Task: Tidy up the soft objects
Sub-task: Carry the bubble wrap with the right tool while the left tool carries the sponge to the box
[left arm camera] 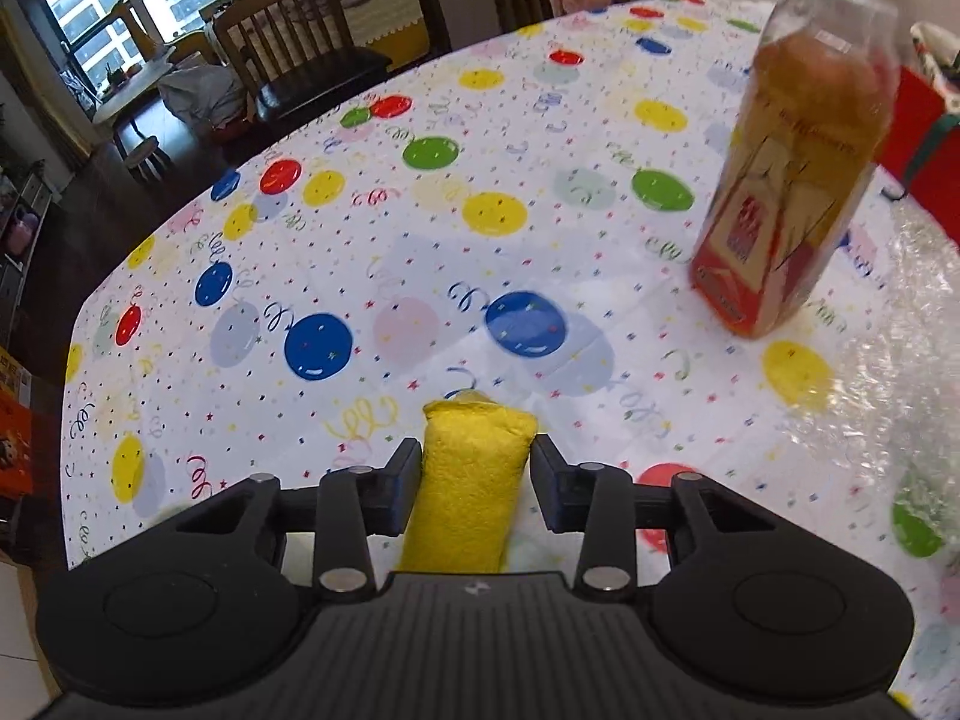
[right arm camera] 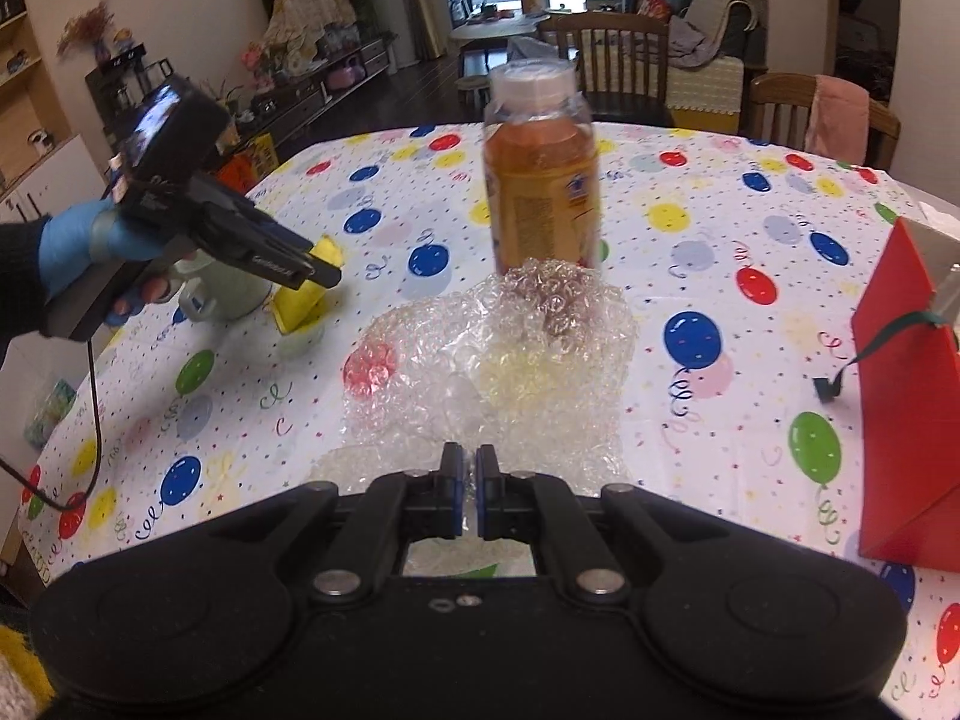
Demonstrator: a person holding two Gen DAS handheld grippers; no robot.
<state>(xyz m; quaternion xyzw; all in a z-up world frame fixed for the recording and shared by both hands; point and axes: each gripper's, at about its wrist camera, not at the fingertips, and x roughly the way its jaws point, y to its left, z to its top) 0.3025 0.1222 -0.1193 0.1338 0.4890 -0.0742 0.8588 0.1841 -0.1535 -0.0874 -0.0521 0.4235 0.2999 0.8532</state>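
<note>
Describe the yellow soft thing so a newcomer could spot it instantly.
Start at the balloon-print tablecloth, then go left of the tall orange drink bottle and the crumpled bubble wrap. The fuzzy yellow pad sits between the left gripper fingers; it is the only plush, solid-yellow item there.
</note>
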